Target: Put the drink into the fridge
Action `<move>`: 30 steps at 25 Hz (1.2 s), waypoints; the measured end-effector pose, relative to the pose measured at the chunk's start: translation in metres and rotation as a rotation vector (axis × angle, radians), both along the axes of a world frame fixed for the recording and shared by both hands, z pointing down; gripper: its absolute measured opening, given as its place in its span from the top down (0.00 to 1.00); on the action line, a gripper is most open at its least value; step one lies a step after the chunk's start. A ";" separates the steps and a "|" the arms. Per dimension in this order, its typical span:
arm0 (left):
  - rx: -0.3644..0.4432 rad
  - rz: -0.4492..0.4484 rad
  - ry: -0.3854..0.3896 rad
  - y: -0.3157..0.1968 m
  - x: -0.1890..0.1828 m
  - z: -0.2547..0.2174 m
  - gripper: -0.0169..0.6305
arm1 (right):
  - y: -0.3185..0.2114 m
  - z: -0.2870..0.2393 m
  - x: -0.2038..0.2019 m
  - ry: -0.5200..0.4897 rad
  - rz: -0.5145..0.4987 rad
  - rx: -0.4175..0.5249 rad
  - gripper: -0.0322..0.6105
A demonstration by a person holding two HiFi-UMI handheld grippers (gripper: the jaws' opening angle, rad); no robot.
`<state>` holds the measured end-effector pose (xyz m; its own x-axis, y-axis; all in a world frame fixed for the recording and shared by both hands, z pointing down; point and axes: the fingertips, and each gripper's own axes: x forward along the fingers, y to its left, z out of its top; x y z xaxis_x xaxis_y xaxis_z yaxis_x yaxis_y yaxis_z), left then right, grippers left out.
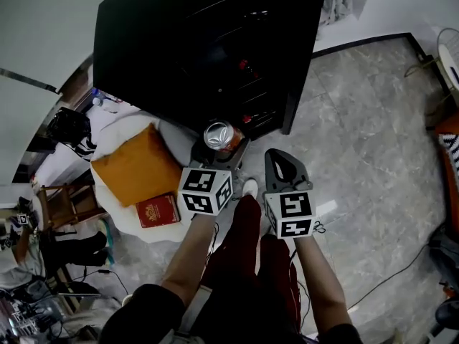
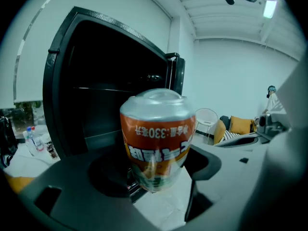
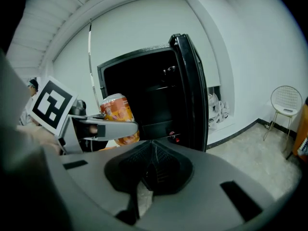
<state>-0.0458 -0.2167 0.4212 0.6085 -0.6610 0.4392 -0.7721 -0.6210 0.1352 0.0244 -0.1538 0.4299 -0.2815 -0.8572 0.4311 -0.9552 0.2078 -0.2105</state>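
An orange drink can (image 1: 222, 136) with a silver top sits between the jaws of my left gripper (image 1: 221, 145), which is shut on it. In the left gripper view the can (image 2: 158, 134) fills the middle, its print upside down, with the open black fridge (image 2: 96, 95) right behind it. The fridge (image 1: 208, 49) stands just ahead, its door (image 1: 300, 56) swung out to the right. My right gripper (image 1: 284, 165) hovers beside the left one, shut and empty. The right gripper view shows the can (image 3: 117, 110), the left gripper (image 3: 103, 129) and the dark fridge shelves (image 3: 149, 90).
An orange cushion (image 1: 136, 165) and a red box (image 1: 157, 210) lie on a white round table (image 1: 122, 131) at the left. A white chair (image 3: 287, 102) stands at the far right wall. Cables (image 1: 391, 271) trail over the grey tiled floor.
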 end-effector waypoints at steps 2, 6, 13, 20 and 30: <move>-0.005 -0.004 -0.003 -0.011 0.001 0.013 0.45 | -0.013 0.013 -0.003 -0.021 0.008 -0.003 0.92; -0.002 0.008 -0.035 -0.021 0.006 0.038 0.45 | -0.026 0.042 -0.010 -0.071 0.009 -0.029 0.92; 0.004 -0.028 -0.022 -0.049 0.010 0.077 0.45 | -0.049 0.089 -0.017 -0.063 -0.013 -0.049 0.92; 0.018 -0.069 -0.046 -0.087 -0.003 0.110 0.45 | -0.071 0.129 -0.022 -0.057 0.008 -0.061 0.92; 0.048 -0.098 -0.064 -0.127 -0.015 0.129 0.45 | -0.100 0.151 -0.033 -0.061 0.038 -0.052 0.92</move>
